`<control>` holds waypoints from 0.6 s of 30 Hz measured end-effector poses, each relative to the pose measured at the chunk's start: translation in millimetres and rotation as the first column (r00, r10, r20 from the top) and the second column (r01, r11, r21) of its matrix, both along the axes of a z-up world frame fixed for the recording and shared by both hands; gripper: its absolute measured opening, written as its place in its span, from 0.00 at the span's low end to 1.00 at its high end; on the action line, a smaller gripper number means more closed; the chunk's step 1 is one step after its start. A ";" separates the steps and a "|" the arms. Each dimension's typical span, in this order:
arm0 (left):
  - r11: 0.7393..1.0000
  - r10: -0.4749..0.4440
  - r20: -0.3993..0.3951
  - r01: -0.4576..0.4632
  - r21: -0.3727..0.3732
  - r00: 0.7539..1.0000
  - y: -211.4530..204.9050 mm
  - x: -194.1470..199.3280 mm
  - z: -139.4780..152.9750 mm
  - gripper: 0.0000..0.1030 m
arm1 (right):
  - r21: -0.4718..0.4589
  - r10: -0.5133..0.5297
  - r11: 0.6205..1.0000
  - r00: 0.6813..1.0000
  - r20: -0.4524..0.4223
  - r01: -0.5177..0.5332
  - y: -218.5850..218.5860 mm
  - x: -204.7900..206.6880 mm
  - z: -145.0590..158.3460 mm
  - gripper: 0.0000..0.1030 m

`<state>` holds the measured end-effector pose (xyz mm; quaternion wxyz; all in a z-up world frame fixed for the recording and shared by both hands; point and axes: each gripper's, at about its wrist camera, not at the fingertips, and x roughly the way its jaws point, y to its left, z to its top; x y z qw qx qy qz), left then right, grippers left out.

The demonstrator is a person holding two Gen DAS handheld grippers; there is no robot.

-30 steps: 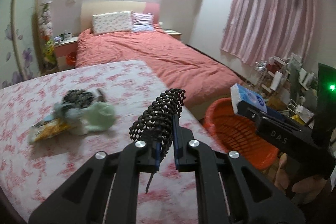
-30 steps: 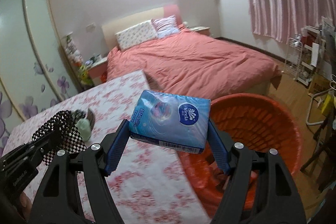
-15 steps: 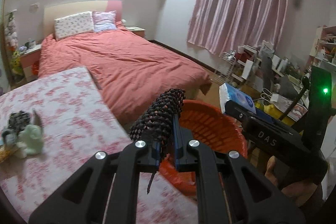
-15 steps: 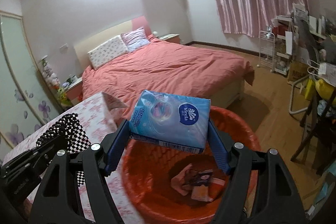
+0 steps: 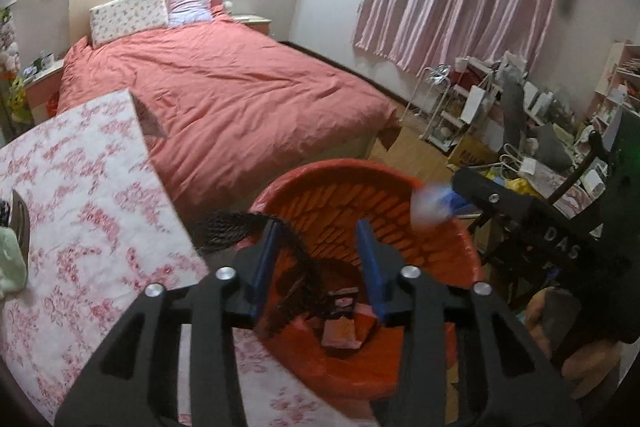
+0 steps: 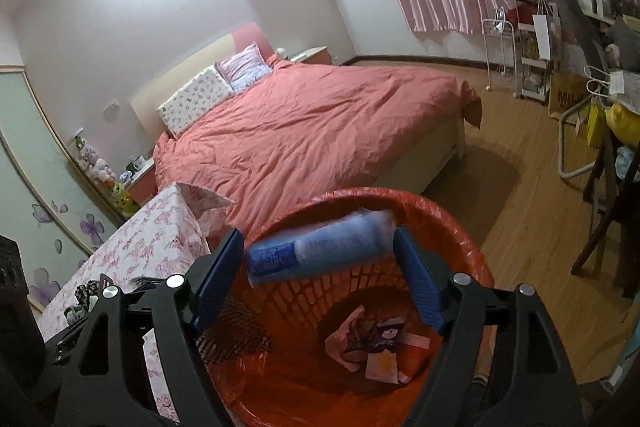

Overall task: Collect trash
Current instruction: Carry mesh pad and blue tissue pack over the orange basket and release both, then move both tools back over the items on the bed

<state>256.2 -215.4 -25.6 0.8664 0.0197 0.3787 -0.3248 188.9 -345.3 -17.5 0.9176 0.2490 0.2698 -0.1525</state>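
We drop: both hand-held grippers, left [image 5: 316,267] and right [image 6: 320,283], jaws apart | tissue pack [image 6: 320,251] light, soft | mesh [image 5: 232,229] limp, snags | over basket [image 6: 472,255]

Left tongs [image 5: 318,263] and right tongs [image 6: 320,281], held side by side and tilted downward, both with blue-padded jaws spread wide apart; a bare hand [image 5: 560,331] grips the right handle.

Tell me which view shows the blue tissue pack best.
The right wrist view: the blue tissue pack sits centred between the open right gripper fingers, blurred, over the orange basket. The left wrist view catches only a small blurred end of it by the right gripper's tip.
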 end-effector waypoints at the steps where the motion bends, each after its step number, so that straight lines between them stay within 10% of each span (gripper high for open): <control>1: 1.000 0.011 -0.002 -0.011 0.005 1.000 4.8 1.1 -1.6 0.45 | -0.002 0.000 1.000 1.000 -0.003 0.000 3.9 -1.5 0.5 0.77; 18: 0.985 0.174 0.018 -0.174 -0.003 0.985 99.4 0.7 14.1 0.61 | -0.082 0.078 0.993 0.997 -0.020 -0.080 46.5 -0.1 18.3 0.78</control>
